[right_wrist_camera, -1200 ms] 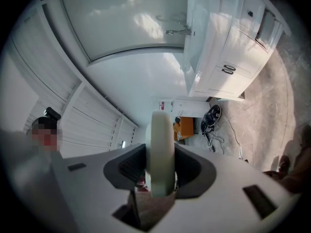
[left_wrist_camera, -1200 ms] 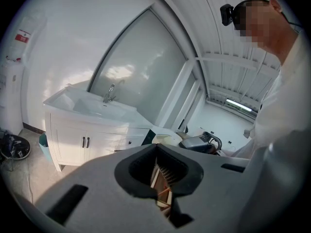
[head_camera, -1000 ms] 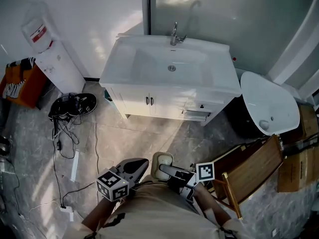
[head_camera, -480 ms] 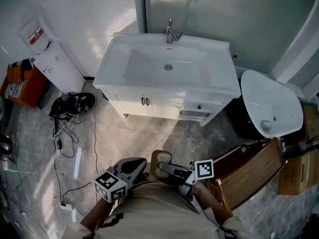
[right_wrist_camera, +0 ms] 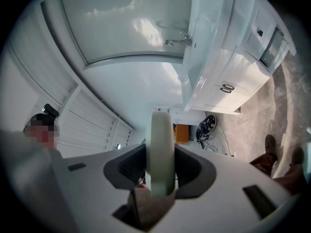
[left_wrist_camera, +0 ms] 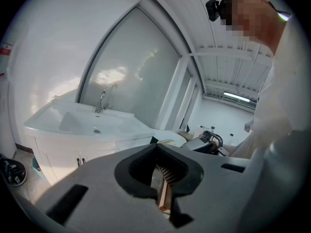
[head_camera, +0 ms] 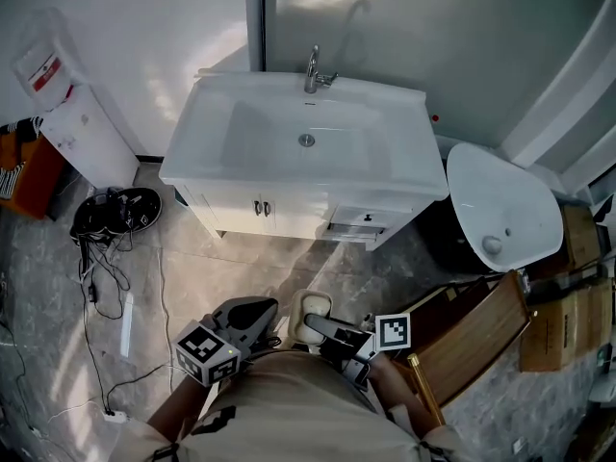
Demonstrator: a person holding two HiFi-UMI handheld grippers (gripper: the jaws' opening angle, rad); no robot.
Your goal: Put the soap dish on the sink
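Note:
The white sink (head_camera: pixel 404 166) with a chrome faucet (head_camera: pixel 313 69) stands on a cabinet ahead of me, across a stretch of floor. My right gripper (head_camera: pixel 314 321) is held near my body, shut on the pale cream soap dish (head_camera: pixel 312 305). In the right gripper view the soap dish (right_wrist_camera: pixel 161 144) stands edge-on between the pads of the right gripper (right_wrist_camera: pixel 161 171), and the sink cabinet (right_wrist_camera: pixel 218 67) shows tilted. My left gripper (head_camera: pixel 258 309) hangs beside it, shut and empty. In the left gripper view the left gripper (left_wrist_camera: pixel 156 147) has its tips together, with the sink (left_wrist_camera: pixel 77 123) beyond.
A water dispenser (head_camera: pixel 60 114) stands left of the sink, with a cable bundle (head_camera: pixel 108 212) and a cord on the floor below it. A round white basin (head_camera: pixel 500 210), a wooden chair (head_camera: pixel 472 340) and cardboard boxes (head_camera: pixel 558 325) crowd the right.
The sink has slid left in the head view as I moved across the floor. Both grippers stay close to my body, and the soap dish stays gripped.

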